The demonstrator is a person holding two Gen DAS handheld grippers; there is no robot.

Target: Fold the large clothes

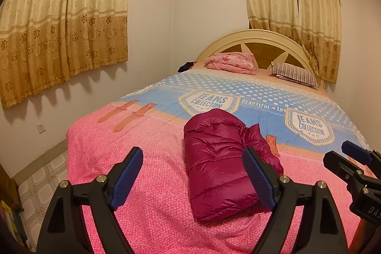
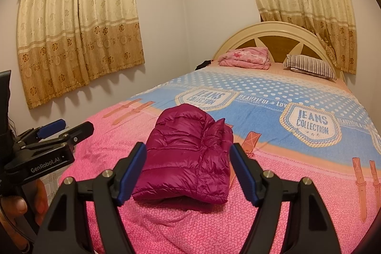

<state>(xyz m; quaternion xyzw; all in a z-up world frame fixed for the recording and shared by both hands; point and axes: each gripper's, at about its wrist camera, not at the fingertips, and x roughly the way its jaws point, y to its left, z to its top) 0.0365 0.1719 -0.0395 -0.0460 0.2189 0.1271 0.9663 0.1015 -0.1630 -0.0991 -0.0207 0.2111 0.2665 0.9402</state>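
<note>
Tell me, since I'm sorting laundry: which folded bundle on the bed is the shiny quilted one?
The magenta puffer jacket, folded on the pink end of the bedspread nearest the grippers. The pink floral bundle by the headboard is matte cloth.

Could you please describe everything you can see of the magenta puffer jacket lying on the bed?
The magenta puffer jacket is a shiny, quilted garment that looks like thin nylon with padded fill. It is folded into a compact, thick bundle, with stitched seams crossing its top and a layered fold edge along its right side. It lies flat on the pink part of the bedspread, near the foot of the bed, its far end close to the blue band. Only the bedspread touches it; both pairs of tongs stand open and clear of it.
</note>
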